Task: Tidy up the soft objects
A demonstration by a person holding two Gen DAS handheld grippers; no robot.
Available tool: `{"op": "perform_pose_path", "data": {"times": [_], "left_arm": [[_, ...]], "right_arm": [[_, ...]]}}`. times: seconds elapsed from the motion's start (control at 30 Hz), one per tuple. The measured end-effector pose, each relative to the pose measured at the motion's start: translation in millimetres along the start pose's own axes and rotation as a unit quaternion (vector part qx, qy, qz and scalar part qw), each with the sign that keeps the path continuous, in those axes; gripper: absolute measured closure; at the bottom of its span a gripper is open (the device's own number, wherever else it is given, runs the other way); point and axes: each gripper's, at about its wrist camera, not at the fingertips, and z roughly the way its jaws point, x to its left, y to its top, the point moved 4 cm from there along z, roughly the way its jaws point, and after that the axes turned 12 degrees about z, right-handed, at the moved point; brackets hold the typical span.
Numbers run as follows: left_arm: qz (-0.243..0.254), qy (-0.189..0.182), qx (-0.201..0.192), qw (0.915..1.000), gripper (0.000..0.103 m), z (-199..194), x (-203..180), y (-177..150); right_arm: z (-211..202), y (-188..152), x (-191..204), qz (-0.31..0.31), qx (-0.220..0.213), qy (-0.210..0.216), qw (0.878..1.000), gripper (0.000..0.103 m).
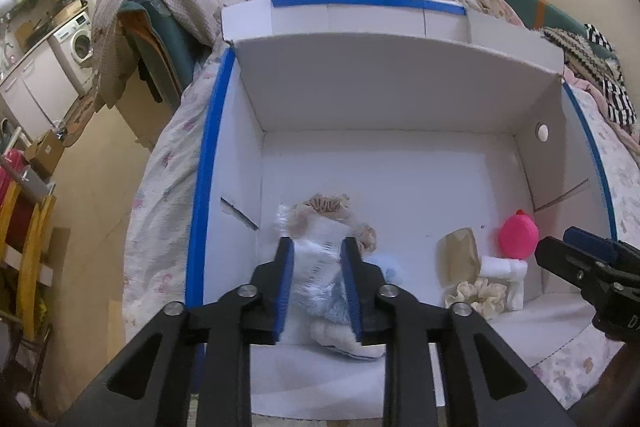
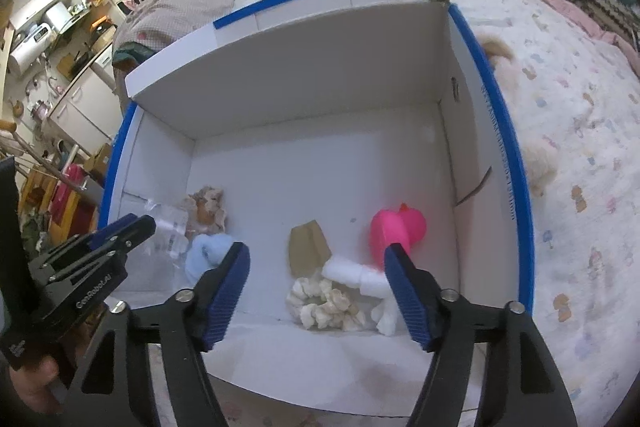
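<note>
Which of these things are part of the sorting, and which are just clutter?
Job:
white box
clear plastic packet
cream scrunchie
pink squishy toy
light blue plush

Lying about:
floral bedspread
washing machine
striped cloth

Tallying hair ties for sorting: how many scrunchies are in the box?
2: cream scrunchie near the front edge, tan scrunchie behind the plastic bag. More may be hidden.

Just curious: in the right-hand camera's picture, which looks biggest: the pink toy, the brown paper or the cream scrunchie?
1. Cream scrunchie, though nearest the camera.
2 and 3. Pink toy and brown paper look alike.
</note>
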Motion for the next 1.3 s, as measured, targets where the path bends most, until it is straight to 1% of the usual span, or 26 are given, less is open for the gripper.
{"op": "perform_pose_path", "data": {"times": [0.03,0.07,0.1,0.13,0.17,0.27,0.3,0.47,0.6,0.77,1.03,1.13,1.3], "left_arm": [[-0.002,0.0,-0.004,1.0,0.065,-2,0,0],[-0.004,0.0,-0.007,1.0,0.06,-5,1,0],[-0.005,0.003,-0.01,0.9999,0.052,-8,2,0],[-0.006,0.008,-0.016,0.9998,0.05,-11,3,0],[-0.006,0.011,-0.02,0.9997,0.05,-14,3,0],[-0.005,0.006,-0.026,0.9996,0.048,-20,5,0],[-0.007,0.001,-0.027,0.9996,0.045,-23,6,0],[-0.025,-0.017,-0.025,0.9992,0.044,-35,11,-2],[-0.027,-0.01,-0.032,0.9991,0.044,-46,17,-7],[-0.013,-0.006,-0.024,0.9996,0.044,-54,25,-21],[-0.016,0.005,-0.017,0.9997,0.044,-69,36,-52],[-0.019,0.009,-0.019,0.9996,0.044,-80,37,-62],[-0.024,0.005,-0.033,0.9992,0.044,-99,39,-72]], "right_arm": [[-2,0,0,-0.001,-0.005,0.001,1.0,0.021],[-4,1,1,-0.001,-0.01,0.002,1.0,0.018],[-6,1,1,-0.001,-0.015,0.004,1.0,0.01],[-9,2,1,-0.001,-0.022,0.005,1.0,0.002],[-11,3,1,0.0,-0.029,0.007,1.0,0.0],[-17,5,1,0.007,-0.043,0.009,0.999,0.0],[-18,5,1,0.01,-0.046,0.012,0.999,0.0],[-21,2,6,0.014,-0.061,0.01,0.998,0.0],[-28,0,10,0.007,-0.073,0.007,0.997,0.0],[-37,-11,11,0.001,-0.07,0.007,0.998,0.0],[-49,-35,14,-0.027,-0.069,-0.01,0.997,0.0],[-55,-43,14,-0.031,-0.065,-0.008,0.997,0.0],[-69,-60,16,-0.033,-0.063,0.001,0.997,0.0]]}}
